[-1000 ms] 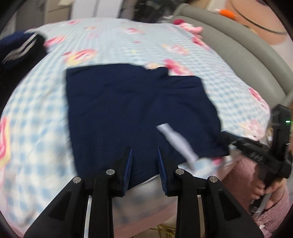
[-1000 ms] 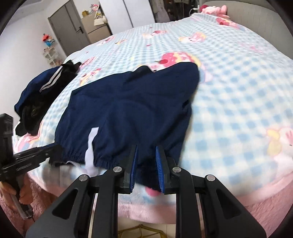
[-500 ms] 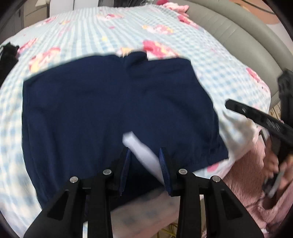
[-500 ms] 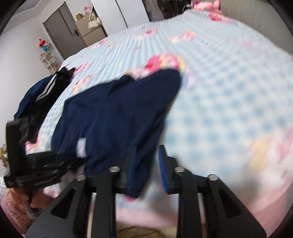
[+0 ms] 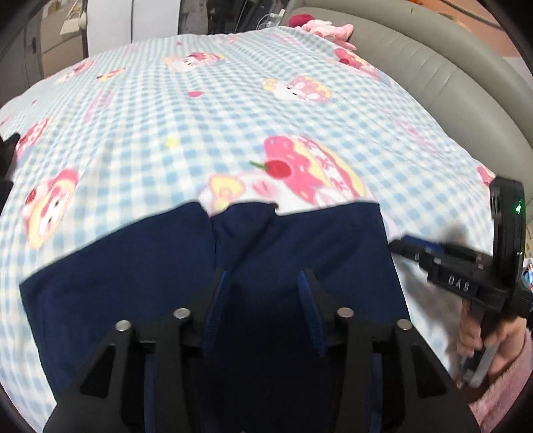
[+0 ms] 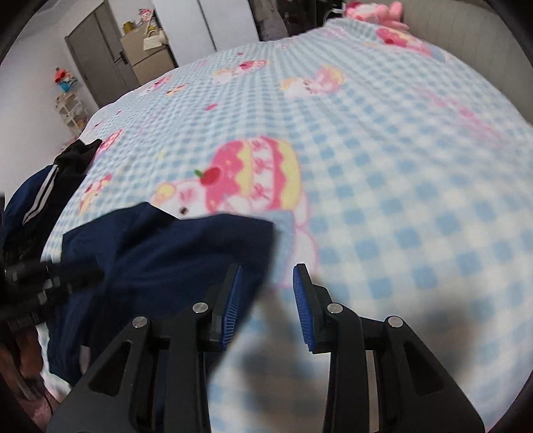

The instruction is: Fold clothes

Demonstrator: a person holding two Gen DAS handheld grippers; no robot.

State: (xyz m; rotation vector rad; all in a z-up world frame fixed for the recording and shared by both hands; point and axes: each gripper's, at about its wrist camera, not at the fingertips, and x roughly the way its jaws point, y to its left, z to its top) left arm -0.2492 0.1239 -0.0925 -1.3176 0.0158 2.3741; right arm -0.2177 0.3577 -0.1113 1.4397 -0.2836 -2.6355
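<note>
Navy shorts (image 5: 133,266) lie flat on the blue checked blanket (image 5: 233,100), leg hems toward the far side. My left gripper (image 5: 265,299) hovers over the middle of the shorts. Its jaws are opening, and only the cloth lying below shows between them. My right gripper (image 6: 266,293) is open at the shorts' (image 6: 166,253) right edge, with bare blanket (image 6: 399,166) between its blue pads and the fabric beside its left finger. From the left wrist, the right gripper (image 5: 413,244) shows beside the shorts. The left gripper (image 6: 66,276) is a blur in the right wrist view.
A pile of dark clothes with white stripes (image 6: 43,200) lies at the bed's left edge. A pink plush toy (image 5: 329,28) sits by the grey padded headboard (image 5: 449,83). A hand in a pink sleeve (image 5: 473,333) holds the right gripper. Cabinets (image 6: 146,56) stand beyond the bed.
Both grippers moved forward from the waistband toward the leg hems. The right gripper's jaws let go of the fabric, and the left jaws spread wider. The white label is out of sight.
</note>
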